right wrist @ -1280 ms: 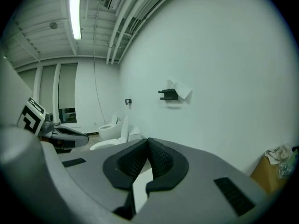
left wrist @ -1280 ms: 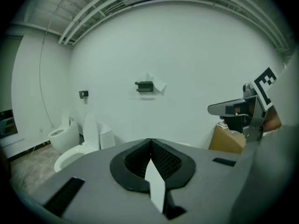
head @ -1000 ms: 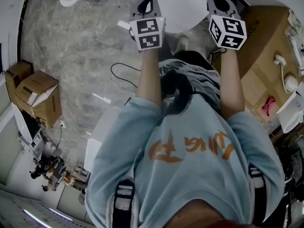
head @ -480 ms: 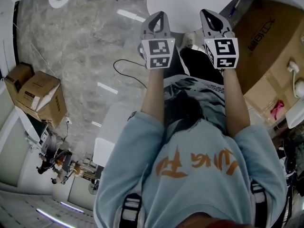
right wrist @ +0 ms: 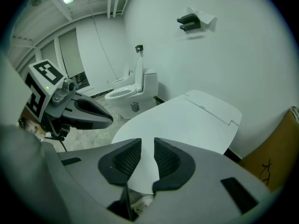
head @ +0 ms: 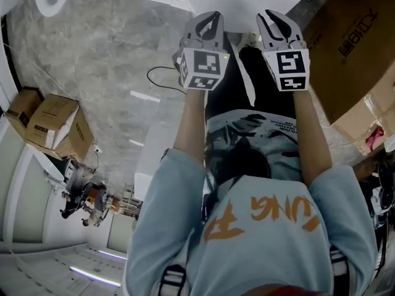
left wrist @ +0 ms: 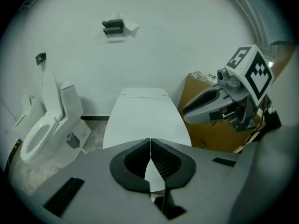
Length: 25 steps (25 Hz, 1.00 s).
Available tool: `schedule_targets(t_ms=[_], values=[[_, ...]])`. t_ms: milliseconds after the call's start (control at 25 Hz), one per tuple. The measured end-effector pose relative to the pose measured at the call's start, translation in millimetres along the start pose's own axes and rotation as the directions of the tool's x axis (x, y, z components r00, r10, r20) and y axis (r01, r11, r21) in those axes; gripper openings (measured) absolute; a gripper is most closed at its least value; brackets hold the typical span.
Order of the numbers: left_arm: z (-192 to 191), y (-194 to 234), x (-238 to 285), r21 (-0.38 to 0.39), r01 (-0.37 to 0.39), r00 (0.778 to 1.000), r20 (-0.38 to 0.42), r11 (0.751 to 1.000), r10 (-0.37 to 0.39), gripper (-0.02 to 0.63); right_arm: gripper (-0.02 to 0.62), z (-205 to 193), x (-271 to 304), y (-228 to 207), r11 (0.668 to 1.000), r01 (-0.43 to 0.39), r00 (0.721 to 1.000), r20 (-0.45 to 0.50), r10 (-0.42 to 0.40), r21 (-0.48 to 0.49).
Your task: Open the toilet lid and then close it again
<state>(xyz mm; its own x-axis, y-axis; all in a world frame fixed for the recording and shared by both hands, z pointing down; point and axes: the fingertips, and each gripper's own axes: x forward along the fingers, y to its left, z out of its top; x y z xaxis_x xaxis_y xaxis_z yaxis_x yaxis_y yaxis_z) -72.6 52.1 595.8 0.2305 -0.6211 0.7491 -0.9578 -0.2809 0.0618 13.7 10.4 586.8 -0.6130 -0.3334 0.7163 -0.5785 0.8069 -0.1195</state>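
**Both grippers poised at the front rim of a closed lid**

The toilet lid (right wrist: 187, 120) lies flat and closed on the toilet directly ahead of the person, its rounded front edge nearest them, so the opening step has not yet begun. Both grippers point down at a slant toward that front edge. That is probably because the rim there is the part farthest from the hinge and the easiest place to lift from.

The left gripper (left wrist: 150, 141) has its jaws pressed together with nothing between them. With its jaws together like that it probably serves as a blunt wedge or a steadying point rather than a clamp.

The right gripper (right wrist: 143, 146) shows a narrow gap between its jaws, which have just been opening. Nothing sits in the gap, and only the white lid shows beyond it. That parting looks like preparation to take the lid's edge.

In the head view both sets of tips overlap the lid's front rim, but the gripper views show the lid lying beyond the jaws, so neither seems to be touching it yet.

A second toilet (left wrist: 46, 120) stands well off to the left with its own lid up, and a cardboard box (head: 358, 48) sits just beside the target toilet on the right. Neither crowds the lid's swing toward the wall.

The next move likely calls for getting the right gripper's jaws around the thin rim — a shallow, smooth edge that could slip.
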Motion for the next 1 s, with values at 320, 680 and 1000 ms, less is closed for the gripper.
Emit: schedule_targets(t_ms=[320, 680, 1000], values=[[-63, -25, 35, 0.367, 0.252, 0.956, -0.235, 0.895, -0.173, 0.158, 0.247, -53, 47, 32, 0.996, -0.083, 0.991, -0.111, 0.079, -0.025], [-119, -16, 55, 0.678, 0.355, 0.919, -0.378, 0.643, -0.109, 0.328, 0.405, -110, 78, 65, 0.938, -0.14, 0.955, -0.294, 0.043, -0.317], [-147, 2, 70, 0.772, 0.355, 0.915, -0.401, 0.527, -0.028, 0.36, 0.466, -138, 112, 79, 0.774, -0.168, 0.943, -0.329, -0.055, -0.61]])
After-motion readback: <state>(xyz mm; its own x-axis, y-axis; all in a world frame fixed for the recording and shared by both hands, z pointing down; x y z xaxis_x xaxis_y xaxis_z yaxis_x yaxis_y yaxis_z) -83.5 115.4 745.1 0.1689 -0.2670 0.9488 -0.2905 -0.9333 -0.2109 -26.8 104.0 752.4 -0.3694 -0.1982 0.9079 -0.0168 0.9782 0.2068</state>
